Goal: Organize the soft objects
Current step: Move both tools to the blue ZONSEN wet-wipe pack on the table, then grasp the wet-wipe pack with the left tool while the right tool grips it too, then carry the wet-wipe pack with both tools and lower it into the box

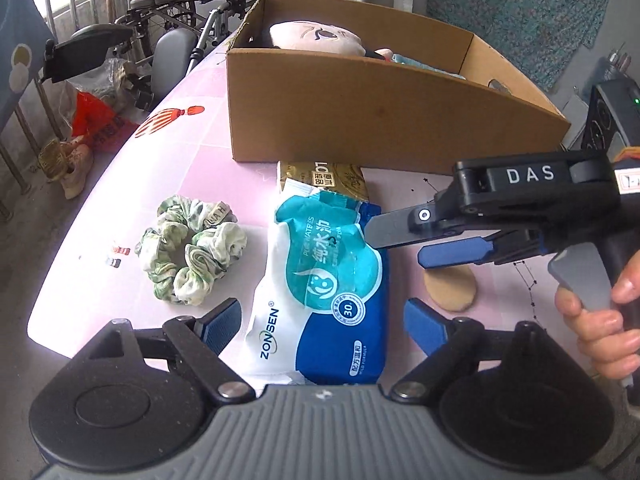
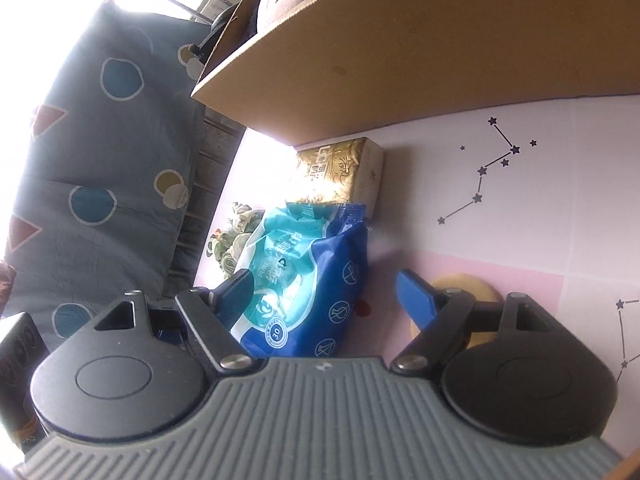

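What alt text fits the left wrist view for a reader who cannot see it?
The left gripper, jaws open, hovers over a blue-and-white wet wipes pack on a pink table. A green scrunchie lies to its left; the open right gripper reaches in from the right. A cardboard box holding a plush toy stands behind.

Domestic room: folded wheelchair, shoes on floor, patterned bedding, table under pink printed cover

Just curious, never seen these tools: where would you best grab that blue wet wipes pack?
Probably across its narrow width near the middle, from above. The wet wipes pack lies flat and lengthwise between the open left gripper, its far end resting on the gold tissue pack.
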Available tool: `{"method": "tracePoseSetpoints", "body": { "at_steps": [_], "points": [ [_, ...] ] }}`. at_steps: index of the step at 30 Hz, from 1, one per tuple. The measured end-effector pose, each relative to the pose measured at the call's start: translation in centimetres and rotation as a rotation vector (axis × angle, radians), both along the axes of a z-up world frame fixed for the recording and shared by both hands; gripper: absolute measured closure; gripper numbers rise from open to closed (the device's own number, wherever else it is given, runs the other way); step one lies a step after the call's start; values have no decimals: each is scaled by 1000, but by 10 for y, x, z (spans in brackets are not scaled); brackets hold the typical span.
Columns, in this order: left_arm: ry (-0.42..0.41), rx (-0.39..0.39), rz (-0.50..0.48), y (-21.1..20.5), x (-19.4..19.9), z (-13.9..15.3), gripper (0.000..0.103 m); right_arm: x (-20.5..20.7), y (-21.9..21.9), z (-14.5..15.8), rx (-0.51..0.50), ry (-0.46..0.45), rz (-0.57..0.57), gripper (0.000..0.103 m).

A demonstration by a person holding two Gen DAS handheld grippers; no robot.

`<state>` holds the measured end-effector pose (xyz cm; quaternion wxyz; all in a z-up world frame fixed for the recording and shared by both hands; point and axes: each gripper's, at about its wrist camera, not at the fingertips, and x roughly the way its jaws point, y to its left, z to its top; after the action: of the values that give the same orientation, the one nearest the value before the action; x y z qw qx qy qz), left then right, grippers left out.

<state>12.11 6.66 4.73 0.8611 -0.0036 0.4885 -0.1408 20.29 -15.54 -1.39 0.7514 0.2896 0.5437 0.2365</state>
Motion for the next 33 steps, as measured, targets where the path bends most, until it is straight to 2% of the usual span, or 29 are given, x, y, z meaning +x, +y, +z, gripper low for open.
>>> {"method": "tracePoseSetpoints", "body": {
  "at_steps": [3, 5, 8, 12, 15, 17, 19, 21, 23, 27, 33],
  "points": [
    [-15, 83, -24, -14, -2, -15, 9, 4, 10, -6, 8, 43, 11, 23],
    [-1, 107, -41, -23, -1, -28, 15, 6, 18, -9, 26, 50, 38, 23],
    [-37, 194, -71, -33, -4, -46, 17, 6, 32, -9, 28, 30, 76, 23],
    [-58, 159, -36, -29, -11, -51, 28, 3, 48, -2, -28, -21, 115, 24],
    [-66, 152, -37, -29, -15, -45, 29, -4, 59, 3, -96, -78, 157, 37],
    [-67, 162, -33, -29, -15, -44, 29, -9, 61, 1, -86, -105, 171, 41],
    [-61, 163, -34, -27, -16, -42, 29, -12, 54, -3, -36, -87, 156, 48],
    [-56, 164, -33, -25, -19, -40, 29, -13, 48, -6, 9, -75, 134, 49],
    [-75, 184, -49, -24, -23, -36, 29, -19, 48, -2, 13, -102, 136, 49],
    [-111, 187, -52, -30, -33, -26, 29, -25, 46, 15, -7, -158, 143, 48],
    [-174, 176, -61, -42, -42, 1, 29, -35, 18, 45, 45, -231, 101, 47]
  ]
}}
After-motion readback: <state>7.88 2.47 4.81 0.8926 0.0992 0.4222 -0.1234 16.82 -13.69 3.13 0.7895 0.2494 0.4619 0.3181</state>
